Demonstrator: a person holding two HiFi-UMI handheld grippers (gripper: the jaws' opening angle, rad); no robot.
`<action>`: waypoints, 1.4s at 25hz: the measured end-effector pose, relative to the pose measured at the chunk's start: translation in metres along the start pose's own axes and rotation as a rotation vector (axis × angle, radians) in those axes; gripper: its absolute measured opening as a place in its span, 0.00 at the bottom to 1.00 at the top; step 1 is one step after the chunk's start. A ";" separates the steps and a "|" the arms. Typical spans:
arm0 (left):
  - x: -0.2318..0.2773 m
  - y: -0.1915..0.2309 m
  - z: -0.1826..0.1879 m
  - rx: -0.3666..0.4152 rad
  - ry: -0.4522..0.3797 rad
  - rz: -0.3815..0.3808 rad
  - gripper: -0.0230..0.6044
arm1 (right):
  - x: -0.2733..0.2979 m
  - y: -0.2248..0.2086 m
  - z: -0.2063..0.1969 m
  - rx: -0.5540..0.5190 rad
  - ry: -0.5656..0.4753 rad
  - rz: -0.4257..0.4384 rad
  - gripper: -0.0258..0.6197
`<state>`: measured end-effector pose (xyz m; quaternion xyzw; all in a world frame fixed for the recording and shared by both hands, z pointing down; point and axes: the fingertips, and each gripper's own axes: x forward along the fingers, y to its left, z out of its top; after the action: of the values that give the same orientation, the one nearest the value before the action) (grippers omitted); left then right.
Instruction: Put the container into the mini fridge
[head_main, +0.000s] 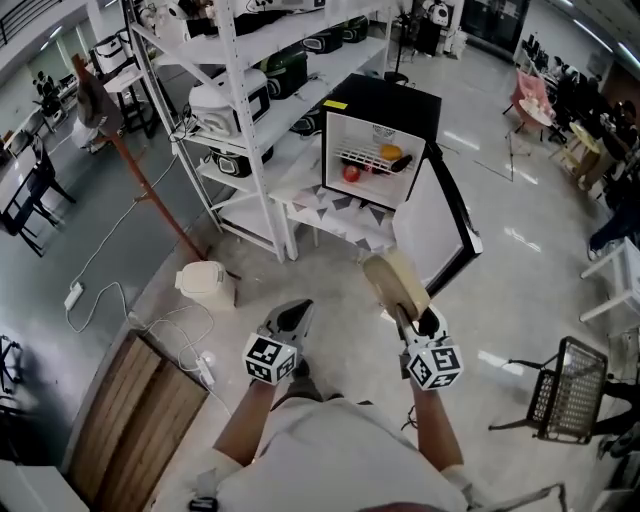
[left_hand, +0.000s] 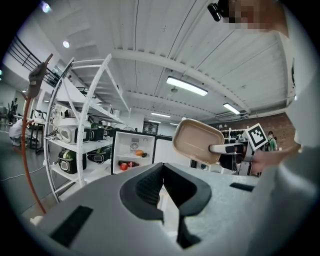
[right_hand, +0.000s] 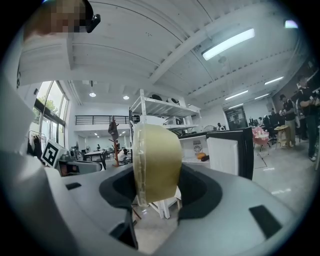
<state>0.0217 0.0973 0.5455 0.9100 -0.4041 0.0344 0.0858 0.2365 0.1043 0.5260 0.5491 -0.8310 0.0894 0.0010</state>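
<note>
Grey glossy floor (head_main: 330, 285) fills the head view. At upper centre, a small white counter (head_main: 340, 215) with a triangle-patterned top carries a black mini fridge (head_main: 395, 100), its door open. Left of it, a white shelf rack (head_main: 252, 150) holds kitchen appliances (head_main: 228, 105). On the floor at centre left sit a white cooker (head_main: 205, 283) and a power strip (head_main: 204, 368). A wooden panel (head_main: 140, 420) lies at lower left.

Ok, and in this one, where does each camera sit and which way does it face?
Head view: on the person's head, steeply down on both forearms, the left gripper, the right gripper holding the container, the open mini fridge ahead.
Left gripper view: on that gripper, along its closed, empty jaws toward the mini fridge.
Right gripper view: along jaws clamping the container.
Shared: all three show the mini fridge.
</note>
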 end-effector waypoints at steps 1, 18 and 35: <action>0.002 0.004 0.000 -0.002 -0.002 0.002 0.04 | 0.004 0.000 0.000 -0.003 0.003 0.002 0.39; 0.084 0.100 0.022 0.013 -0.008 -0.092 0.04 | 0.121 -0.017 0.008 -0.015 0.032 -0.062 0.39; 0.124 0.208 0.038 0.009 -0.008 -0.173 0.04 | 0.219 0.002 0.009 -0.011 0.039 -0.143 0.39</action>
<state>-0.0495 -0.1373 0.5517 0.9420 -0.3243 0.0248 0.0827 0.1481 -0.0963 0.5386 0.6052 -0.7899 0.0952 0.0267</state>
